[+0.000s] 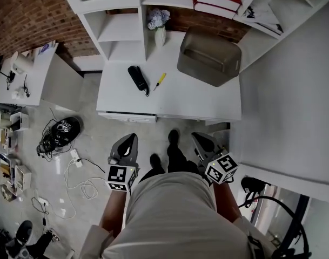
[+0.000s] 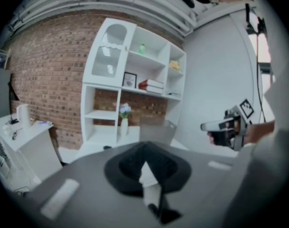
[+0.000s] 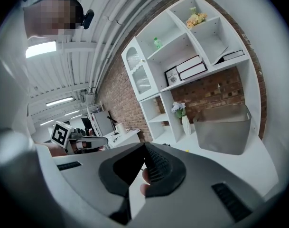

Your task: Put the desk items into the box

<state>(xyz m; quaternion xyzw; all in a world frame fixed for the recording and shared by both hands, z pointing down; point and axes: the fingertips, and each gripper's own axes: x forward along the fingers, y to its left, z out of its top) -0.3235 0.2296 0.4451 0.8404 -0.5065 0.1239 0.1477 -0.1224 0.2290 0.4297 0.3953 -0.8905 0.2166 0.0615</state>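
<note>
A person stands facing a white desk (image 1: 207, 104), seen from above, with a handheld gripper in each hand held in front of the body, short of the desk's front edge. The left gripper (image 1: 132, 138) has its jaws pressed together with nothing between them. The right gripper (image 1: 199, 137) looks the same in its own view: tips meeting, holding nothing.

Judging by how things lie, the task has not begun. The grey box (image 1: 209, 56) sits at the rear right corner of the desktop, close to the white shelving (image 1: 121, 15), turned a little askew to the desk edges. Its open top faces up, and no item shows inside.

Two loose items lie on the desktop, well apart from both grippers. What looks like a black stapler (image 1: 138, 79) lies in the left half, about midway between the front and rear edges. Its long axis runs on a slant, from rear left to front right. Which end is its front cannot be told.

Just beside it, toward the middle of the desktop, lies a small yellow tool (image 1: 160, 81), perhaps a pen or screwdriver. Its long axis slants the other way, with the yellow end toward the rear right and the box, and a thin dark tip toward the front left.

A white vase of pale flowers (image 1: 159, 28) stands at the rear edge, against the shelving.
</note>
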